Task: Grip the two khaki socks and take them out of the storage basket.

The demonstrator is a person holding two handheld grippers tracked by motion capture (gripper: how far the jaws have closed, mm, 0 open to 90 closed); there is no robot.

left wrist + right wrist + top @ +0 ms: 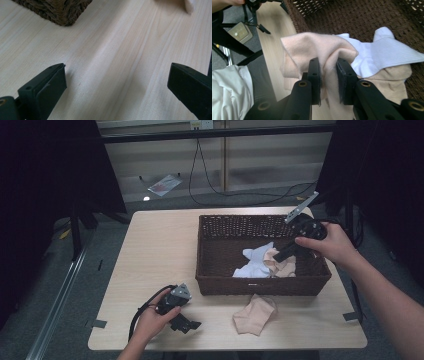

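The right gripper point(328, 82) pinches a beige sock point(317, 50) over the basket point(210, 285), while the left gripper point(116, 87) rests wide open on the table point(112, 50).

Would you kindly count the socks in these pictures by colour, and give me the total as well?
Beige socks: 3 – one pinched in the right gripper, namely the held sock; one lying in the basket, the basket sock; one on the table, the table sock.
White socks: 1 – the white sock, in the basket.
Total: 4 socks.
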